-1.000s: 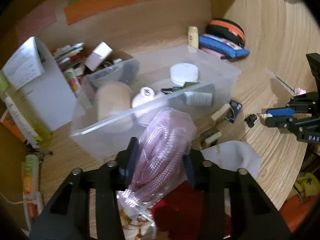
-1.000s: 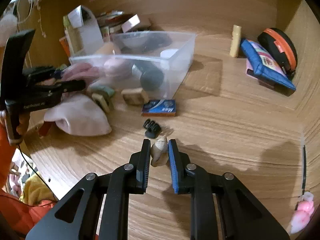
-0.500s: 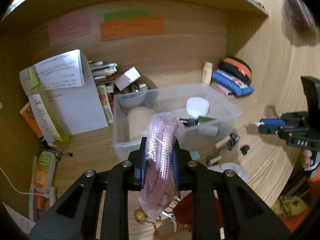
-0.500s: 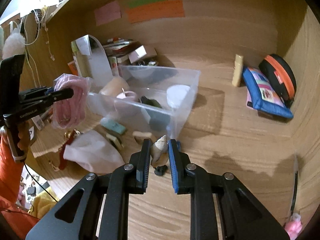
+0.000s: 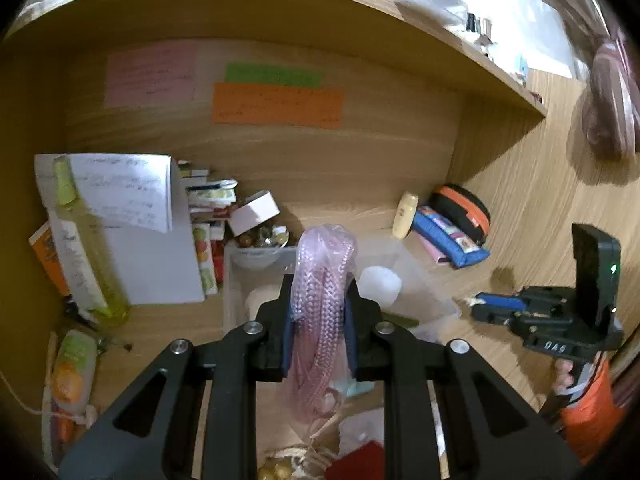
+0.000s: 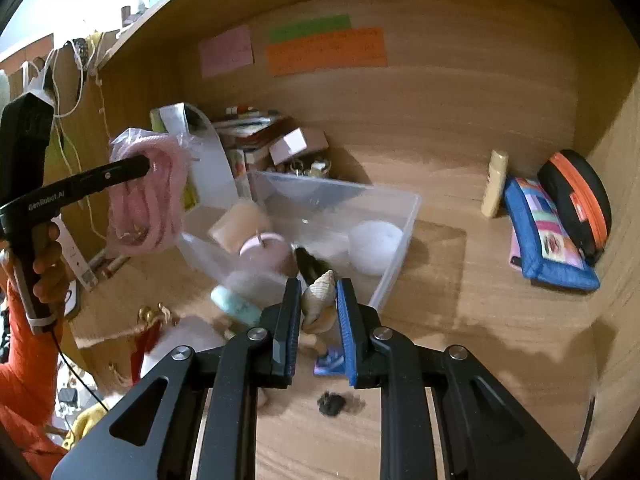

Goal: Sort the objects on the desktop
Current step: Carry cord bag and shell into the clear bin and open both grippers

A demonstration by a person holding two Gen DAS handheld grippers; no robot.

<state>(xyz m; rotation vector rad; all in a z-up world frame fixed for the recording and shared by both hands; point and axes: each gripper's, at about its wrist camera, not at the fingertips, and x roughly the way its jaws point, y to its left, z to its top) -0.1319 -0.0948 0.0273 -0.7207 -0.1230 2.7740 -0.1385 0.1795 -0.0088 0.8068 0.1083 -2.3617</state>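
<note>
Left gripper point(image 5: 319, 320): we hold the bagged pink cord point(image 5: 324, 300) clamped in its jaws, above the clear bin point(image 6: 396, 216).
Right gripper point(image 6: 318, 312): our jaws grip a seashell point(image 6: 318, 300), raised off the surface point(image 6: 480, 320).

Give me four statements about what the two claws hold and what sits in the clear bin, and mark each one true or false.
1. The left claw grips a bagged coil of pink braided cord. True.
2. The right claw is open with nothing in it. False: it is shut on a beige spiral seashell.
3. A white round puck lies inside the clear plastic bin. True.
4. The blue zip pouch lies in the bin. False: it lies on the desk, apart.
</note>
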